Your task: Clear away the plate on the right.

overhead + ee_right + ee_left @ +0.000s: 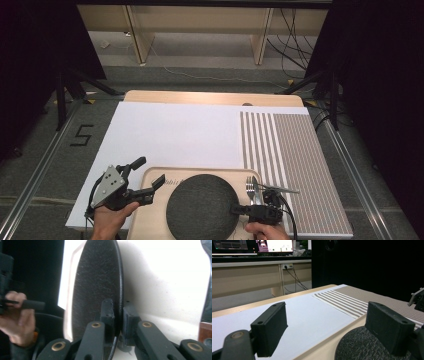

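Fingers of the right gripper (pixel 117 312) pinch the near rim of the dark plate (pixel 202 205); left gripper (pixel 141 179) fingers stand wide, holding nothing | plate lies on the wooden tray (pixel 150 220) at the tabletop's near edge, fork (pixel 251 188) just beside | advice: keep the pinch firm and lift level; steady the tray with the left.

Table setup, pretty simple

Wooden table (pixel 210 97) is mostly covered by a white sheet (pixel 170 135) with a striped mat (pixel 295 165) just beside it on the right, and a wooden tray (pixel 150 210) lies at the near edge.
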